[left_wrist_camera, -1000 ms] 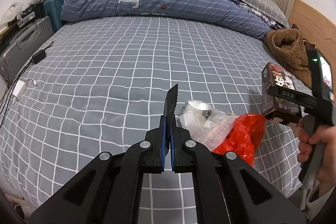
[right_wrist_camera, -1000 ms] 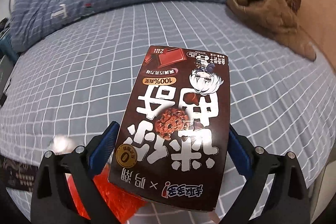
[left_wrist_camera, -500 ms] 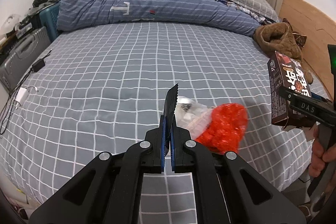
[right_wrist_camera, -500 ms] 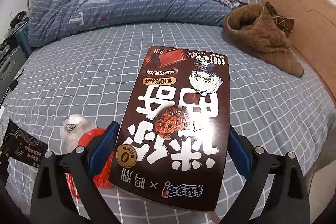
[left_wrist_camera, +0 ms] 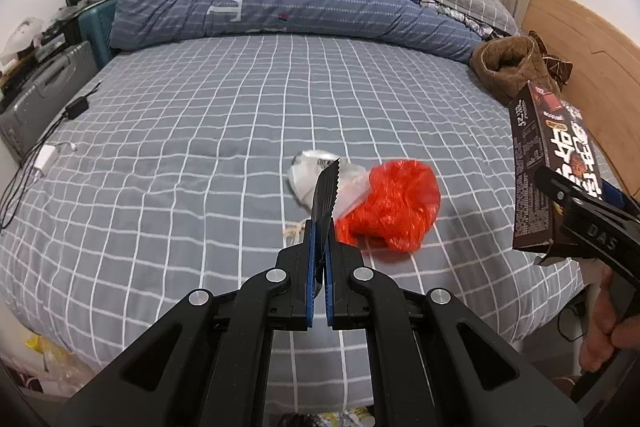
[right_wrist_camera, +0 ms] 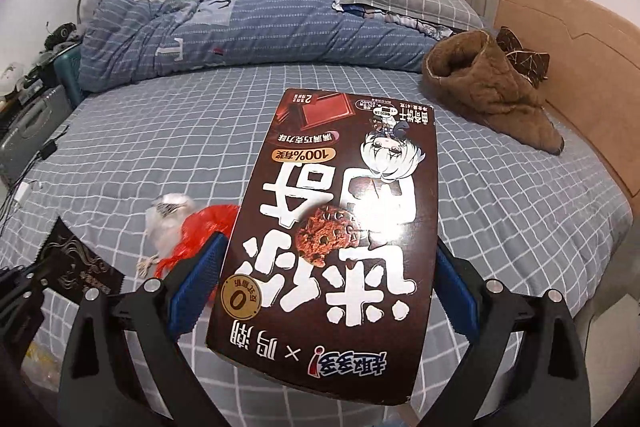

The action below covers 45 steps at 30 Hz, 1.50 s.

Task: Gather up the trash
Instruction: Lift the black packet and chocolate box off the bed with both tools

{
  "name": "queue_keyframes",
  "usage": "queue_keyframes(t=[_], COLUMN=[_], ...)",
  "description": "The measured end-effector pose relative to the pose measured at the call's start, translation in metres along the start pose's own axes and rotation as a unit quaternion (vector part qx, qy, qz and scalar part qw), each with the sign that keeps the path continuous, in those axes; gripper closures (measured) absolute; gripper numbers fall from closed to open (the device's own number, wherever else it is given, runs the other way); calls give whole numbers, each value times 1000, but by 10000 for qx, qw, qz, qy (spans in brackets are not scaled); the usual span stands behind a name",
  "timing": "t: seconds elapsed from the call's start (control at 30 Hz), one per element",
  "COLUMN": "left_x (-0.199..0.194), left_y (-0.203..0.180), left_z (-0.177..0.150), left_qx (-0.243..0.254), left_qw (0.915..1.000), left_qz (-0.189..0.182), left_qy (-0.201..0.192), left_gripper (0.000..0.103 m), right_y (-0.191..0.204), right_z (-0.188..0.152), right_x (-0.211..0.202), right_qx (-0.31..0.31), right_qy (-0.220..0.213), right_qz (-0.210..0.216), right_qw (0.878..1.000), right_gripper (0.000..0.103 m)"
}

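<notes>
Pinching a flat black foil wrapper with a serrated edge (left_wrist_camera: 326, 193), the left gripper (left_wrist_camera: 320, 251) has its jaws clenched on the wrapper's lower end, the rest sticking up past the tips. The right gripper (right_wrist_camera: 324, 291) clamps a dark brown cardboard cookie box (right_wrist_camera: 332, 239) between its blue pads. A crumpled red plastic bag (left_wrist_camera: 394, 205) and a clear plastic bag (left_wrist_camera: 310, 175) lie touching on the grey checked bedsheet (left_wrist_camera: 180, 147), beyond both grippers.

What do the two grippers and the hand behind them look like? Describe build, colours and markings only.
Both the left gripper and right gripper are matte black plastic, with angular linkage arms joined by round silver pivot bolts. Their jaws carry blue pads. White letters "DAS" mark the right gripper's arm. The hand gripping its black handle is bare; no sleeve shows.
</notes>
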<state>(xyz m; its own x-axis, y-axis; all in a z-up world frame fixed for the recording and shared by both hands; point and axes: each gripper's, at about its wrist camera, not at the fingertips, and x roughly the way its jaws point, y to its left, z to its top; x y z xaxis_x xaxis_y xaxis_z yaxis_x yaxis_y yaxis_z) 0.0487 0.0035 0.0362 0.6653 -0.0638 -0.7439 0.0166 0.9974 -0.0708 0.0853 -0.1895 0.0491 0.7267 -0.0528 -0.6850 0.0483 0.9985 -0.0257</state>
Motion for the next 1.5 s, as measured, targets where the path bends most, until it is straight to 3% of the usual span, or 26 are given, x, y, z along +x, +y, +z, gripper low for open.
queue_keyframes(t=[0.67,1.07,1.5], left_x=[-78,-130,-155], left_y=[-11,-24,-40], left_z=[-82,-108,-146], left_qx=[-89,-25,132], left_qw=[9995,9995,9994], left_qz=[287,290,147], left_qy=[88,80,279], left_gripper=[100,100,100], right_y=[2,-1,-6], right_z=[-70,-105,-157], right_x=[-95,-151,-176], right_qx=[-193,-321,-458], right_qy=[-126,-118,261], right_qz=[469,556,547], right_qw=[9986,9979,9971], right_gripper=[12,12,12])
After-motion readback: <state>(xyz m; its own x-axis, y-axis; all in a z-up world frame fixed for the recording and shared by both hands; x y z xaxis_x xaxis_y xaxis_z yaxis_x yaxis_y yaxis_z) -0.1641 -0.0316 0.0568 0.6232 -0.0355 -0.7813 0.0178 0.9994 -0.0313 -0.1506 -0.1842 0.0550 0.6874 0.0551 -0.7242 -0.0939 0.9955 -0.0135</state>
